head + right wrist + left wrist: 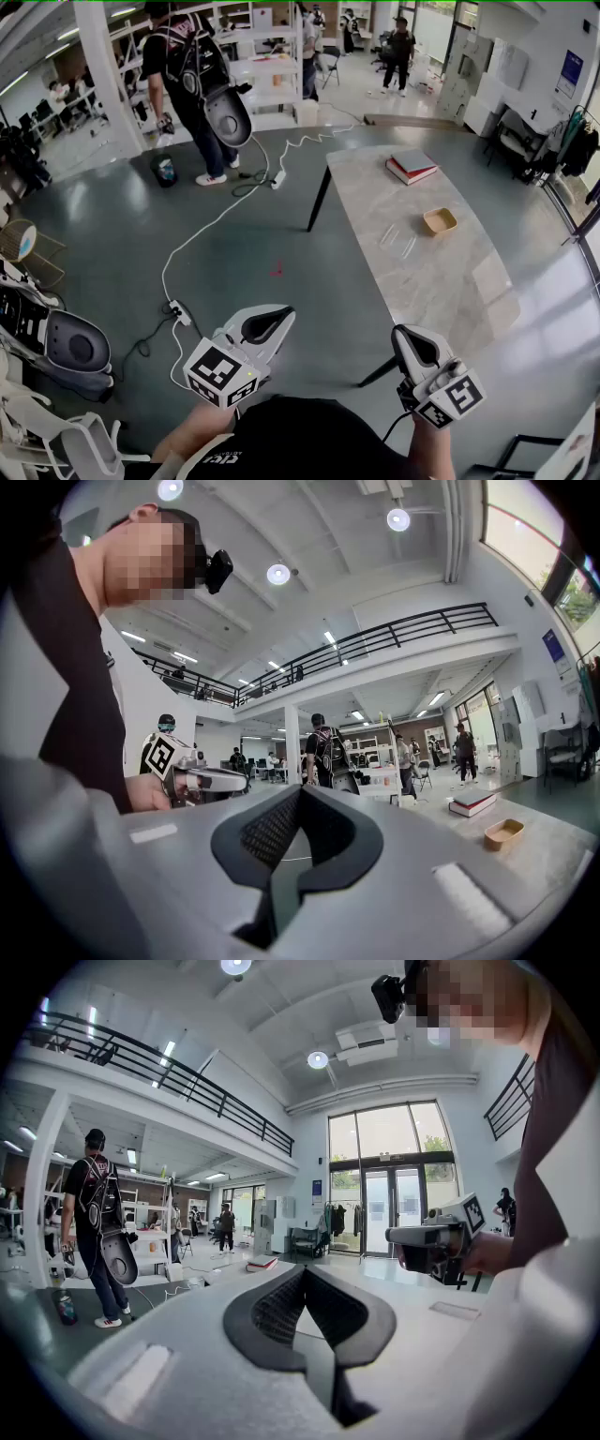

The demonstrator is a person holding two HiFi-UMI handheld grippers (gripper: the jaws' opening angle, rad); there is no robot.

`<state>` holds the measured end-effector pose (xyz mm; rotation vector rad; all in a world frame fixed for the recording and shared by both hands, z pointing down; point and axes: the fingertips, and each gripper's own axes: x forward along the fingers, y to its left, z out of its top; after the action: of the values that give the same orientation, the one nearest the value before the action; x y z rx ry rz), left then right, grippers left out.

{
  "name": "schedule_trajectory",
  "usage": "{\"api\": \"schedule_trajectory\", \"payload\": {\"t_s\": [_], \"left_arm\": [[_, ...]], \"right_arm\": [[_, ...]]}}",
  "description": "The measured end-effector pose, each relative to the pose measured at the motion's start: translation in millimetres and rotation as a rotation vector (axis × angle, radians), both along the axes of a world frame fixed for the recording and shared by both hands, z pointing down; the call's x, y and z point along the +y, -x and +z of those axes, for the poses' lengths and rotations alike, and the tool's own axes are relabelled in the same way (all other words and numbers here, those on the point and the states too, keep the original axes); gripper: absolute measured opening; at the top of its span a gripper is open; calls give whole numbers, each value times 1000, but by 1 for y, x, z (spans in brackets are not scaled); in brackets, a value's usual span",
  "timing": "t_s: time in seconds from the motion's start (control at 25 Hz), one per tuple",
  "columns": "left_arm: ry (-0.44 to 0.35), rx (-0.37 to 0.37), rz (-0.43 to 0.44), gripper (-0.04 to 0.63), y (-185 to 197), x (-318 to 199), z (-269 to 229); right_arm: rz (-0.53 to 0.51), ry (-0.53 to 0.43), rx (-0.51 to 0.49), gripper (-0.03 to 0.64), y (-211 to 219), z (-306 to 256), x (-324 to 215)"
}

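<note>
Closest to us, low in the frame, the left gripper (277,317) and the right gripper (409,339) are held just in front of the body, side by side but apart. Each gripper's own view shows its jaws drawn together with nothing between them, so both are empty.

Nearest ahead of them is the counter (412,281), which runs from the lower right up to the middle right of the frame. Its near end lies just beyond the right gripper. Toward its far end lie the books (411,167), nearer us the tan tray (440,221), and to the left of that a clear plastic piece (398,240) that we cannot make out well.

We judge that holding empty grippers at the ready goes best with both level, apart from each other and off the counter edge. Our feet should stay off the white cable (211,225) on the floor at left.

We count two grippers, one counter, two stacked books, one tan tray, one clear plastic piece, and one long white cable with two power strips (181,312).
</note>
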<state>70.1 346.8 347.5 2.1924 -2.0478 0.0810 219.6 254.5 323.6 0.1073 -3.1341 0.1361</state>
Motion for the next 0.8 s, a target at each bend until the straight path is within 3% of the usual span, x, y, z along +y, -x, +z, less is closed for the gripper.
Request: {"api": "schedule_trajectory", "payload": {"t_s": [0.16, 0.48, 0.8], "left_arm": [[18, 19, -31, 2, 12, -6, 18], [10, 11, 13, 2, 12, -12, 18], [6, 17, 4, 2, 40, 16, 22]], "right_arm": [[7, 32, 11, 0, 9, 15, -2], [-5, 29, 24, 0, 30, 22, 8], [-60, 43, 32, 2, 65, 27, 35]]}}
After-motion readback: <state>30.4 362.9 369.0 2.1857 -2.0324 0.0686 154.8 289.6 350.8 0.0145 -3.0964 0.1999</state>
